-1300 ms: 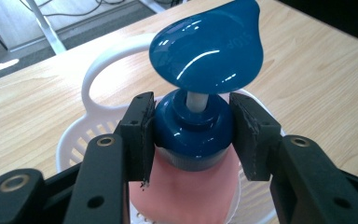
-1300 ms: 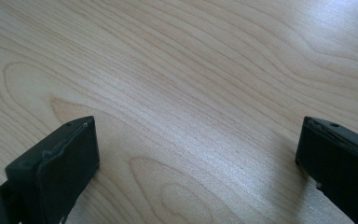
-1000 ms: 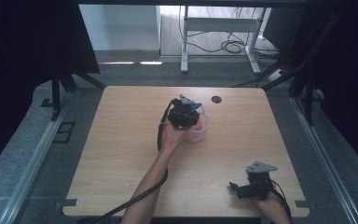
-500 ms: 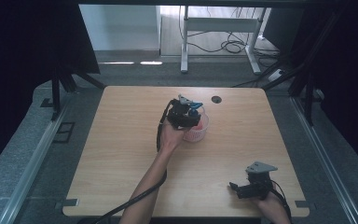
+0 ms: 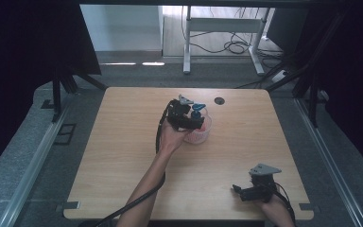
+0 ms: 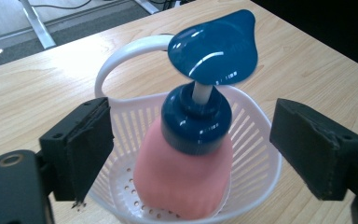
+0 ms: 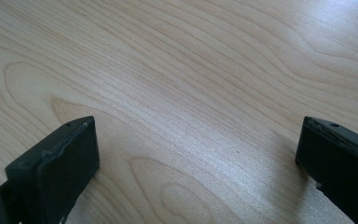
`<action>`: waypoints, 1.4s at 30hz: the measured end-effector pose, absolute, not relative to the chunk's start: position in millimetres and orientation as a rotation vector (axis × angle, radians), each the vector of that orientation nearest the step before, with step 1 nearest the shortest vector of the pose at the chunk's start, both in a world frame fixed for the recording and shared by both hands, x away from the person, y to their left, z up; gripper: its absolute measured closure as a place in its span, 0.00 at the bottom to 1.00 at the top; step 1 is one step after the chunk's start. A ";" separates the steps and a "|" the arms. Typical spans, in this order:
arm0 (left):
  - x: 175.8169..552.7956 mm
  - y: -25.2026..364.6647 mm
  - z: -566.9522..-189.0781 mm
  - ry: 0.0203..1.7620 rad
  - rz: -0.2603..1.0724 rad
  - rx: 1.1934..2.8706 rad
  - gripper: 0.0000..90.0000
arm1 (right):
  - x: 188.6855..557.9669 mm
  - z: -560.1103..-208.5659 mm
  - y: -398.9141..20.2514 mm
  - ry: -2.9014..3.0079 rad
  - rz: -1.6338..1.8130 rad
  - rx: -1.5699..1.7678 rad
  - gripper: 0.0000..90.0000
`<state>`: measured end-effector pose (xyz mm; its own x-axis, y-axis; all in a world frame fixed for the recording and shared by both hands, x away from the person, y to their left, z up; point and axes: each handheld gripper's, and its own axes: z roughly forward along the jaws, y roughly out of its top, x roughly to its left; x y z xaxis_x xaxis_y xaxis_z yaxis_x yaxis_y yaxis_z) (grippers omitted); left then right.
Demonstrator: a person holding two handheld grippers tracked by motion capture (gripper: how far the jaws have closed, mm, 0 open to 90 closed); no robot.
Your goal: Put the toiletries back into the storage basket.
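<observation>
Left gripper view, my left gripper (image 6: 191, 154) jaws just opening, spread clear of pink blue-capped pump bottle (image 6: 186, 172) at centre, upright in white slotted plastic basket (image 6: 256, 154), my right gripper (image 7: 196, 172) spread over bare wooden table (image 7: 191, 70).

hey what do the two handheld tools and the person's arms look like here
Both are black two-jaw tools with blocky, flat-faced pads. The left tool trails a thick black cable along a bare, sleeveless forearm. The right tool carries a grey three-cornered plate on top, with its black cable looping by the hand. In the gripper views the pad edges look slightly worn.

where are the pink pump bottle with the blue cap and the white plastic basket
pink pump bottle with blue cap (image 6: 182, 184), left gripper view, on its pink body
white plastic basket (image 6: 251, 154), left gripper view, on its slotted wall
</observation>
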<state>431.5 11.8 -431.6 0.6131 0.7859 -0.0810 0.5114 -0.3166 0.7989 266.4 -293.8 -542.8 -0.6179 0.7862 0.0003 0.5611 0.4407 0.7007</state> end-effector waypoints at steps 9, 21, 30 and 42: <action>424.0 15.6 -424.7 0.997 0.411 2.008 0.12 | 266.4 -542.9 -293.9 2.371 0.970 1.152 0.00; 414.2 24.2 -419.3 0.977 0.412 1.996 0.12 | 266.4 -542.8 -293.9 2.372 0.970 1.152 0.00; 406.1 25.9 -415.6 0.953 0.441 2.002 0.12 | 266.4 -542.8 -293.9 2.372 0.970 1.152 0.00; 395.7 32.4 -411.0 0.925 0.457 2.019 0.12 | 266.5 -542.9 -293.9 2.372 0.970 1.151 0.00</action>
<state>395.7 32.4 -411.0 0.6600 0.7511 -0.0181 0.4417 -0.3684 0.8181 266.5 -293.9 -542.9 -0.6186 0.7857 -0.0001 0.5606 0.4415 0.7006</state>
